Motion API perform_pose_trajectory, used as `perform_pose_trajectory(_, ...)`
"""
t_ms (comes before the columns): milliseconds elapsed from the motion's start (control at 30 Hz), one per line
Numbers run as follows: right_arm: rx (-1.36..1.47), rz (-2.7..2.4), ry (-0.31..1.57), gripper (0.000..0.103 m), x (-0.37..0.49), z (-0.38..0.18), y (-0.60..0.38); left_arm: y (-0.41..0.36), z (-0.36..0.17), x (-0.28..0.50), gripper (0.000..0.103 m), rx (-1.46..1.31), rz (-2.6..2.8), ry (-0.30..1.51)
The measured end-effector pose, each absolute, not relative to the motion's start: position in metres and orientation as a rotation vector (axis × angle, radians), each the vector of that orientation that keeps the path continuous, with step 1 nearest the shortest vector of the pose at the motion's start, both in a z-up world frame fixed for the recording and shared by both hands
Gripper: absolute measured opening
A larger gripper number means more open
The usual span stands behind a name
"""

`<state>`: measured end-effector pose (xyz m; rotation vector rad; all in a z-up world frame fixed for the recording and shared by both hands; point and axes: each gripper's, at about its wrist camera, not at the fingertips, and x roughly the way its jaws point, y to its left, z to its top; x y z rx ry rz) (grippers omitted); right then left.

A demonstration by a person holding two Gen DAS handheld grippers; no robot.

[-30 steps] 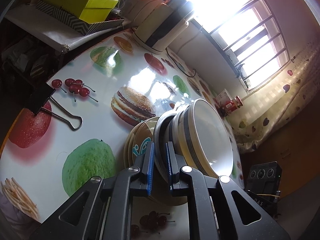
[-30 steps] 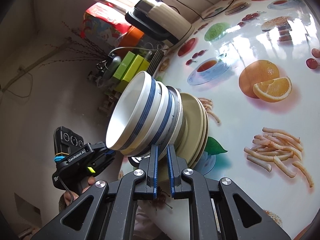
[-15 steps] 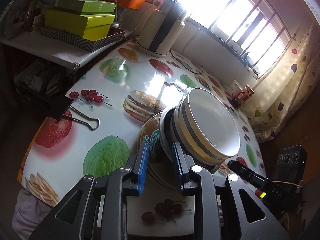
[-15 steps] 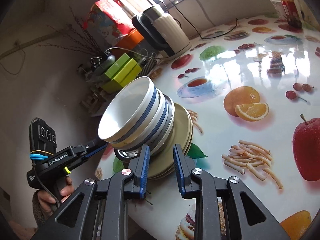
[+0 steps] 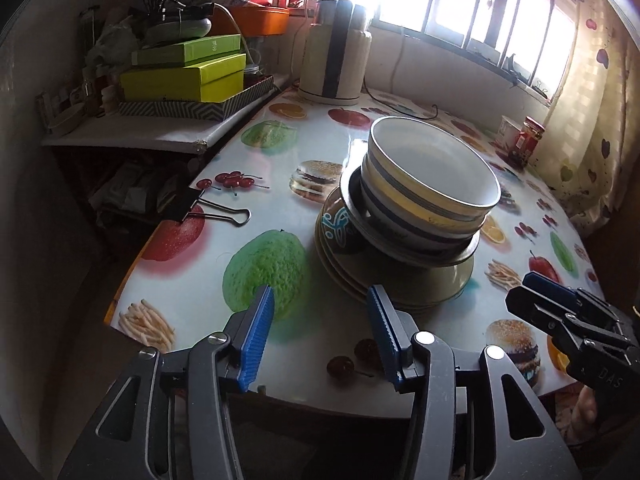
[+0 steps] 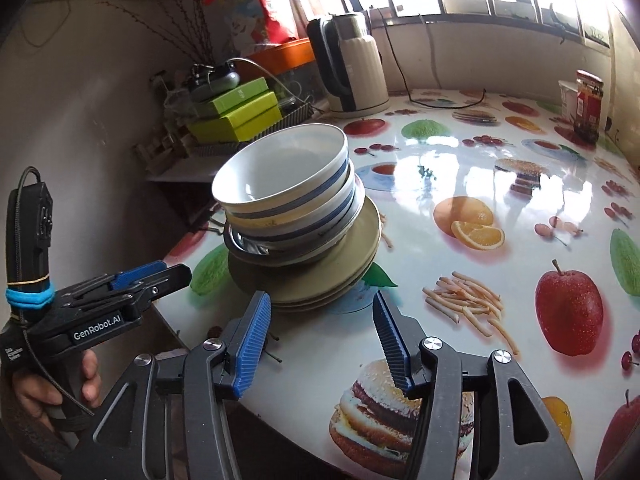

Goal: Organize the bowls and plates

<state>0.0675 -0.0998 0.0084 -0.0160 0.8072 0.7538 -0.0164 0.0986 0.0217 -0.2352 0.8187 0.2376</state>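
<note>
One stack stands near the table's front-left edge. Its base is several olive plates [image 5: 400, 284] [image 6: 320, 280]; above them sit a metal-rimmed dish and white blue-striped bowls [image 5: 432, 176] [image 6: 288, 176]. My left gripper [image 5: 320, 320] is open, just short of the stack, with nothing between its fingers. It also shows in the right wrist view, low at the left, as the left gripper [image 6: 136, 280] held by a hand. My right gripper [image 6: 320, 328] is open too, a little back from the plates, and appears at the right as the right gripper [image 5: 560, 304].
The table [image 6: 480, 160] has a glossy fruit-print cover. A binder clip [image 5: 208, 208] lies left of the stack. A cream kettle [image 6: 352, 68] with its cord stands at the back, a red jar [image 6: 588, 100] at the far right, green boxes [image 5: 188, 72] on a side shelf.
Both grippers let go of the stack's rim, opened wide and drew back toward the table's front edge. The stack, tilted before, now rests level on the table.
</note>
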Motion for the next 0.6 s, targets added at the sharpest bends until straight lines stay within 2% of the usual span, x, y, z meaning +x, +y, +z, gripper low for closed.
perform_pose_trajectory(167,-0.039,0.696,0.826,0.070,0.058,0.004,-0.096,0.090,0.020,-0.025,0.051,-0.186,0.278,0.820)
perform_pose_trajectory(400,-0.078,0.629,0.823,0.077,0.049,0.000,-0.092,0.087,0.018,-0.032,0.051,-0.159,0.314,0.817)
perform_pose_trajectory(600,-0.092,0.585,0.836,0.078,0.046,-0.005,-0.091,0.080,0.014,-0.031,0.051,-0.169,0.291,0.834)
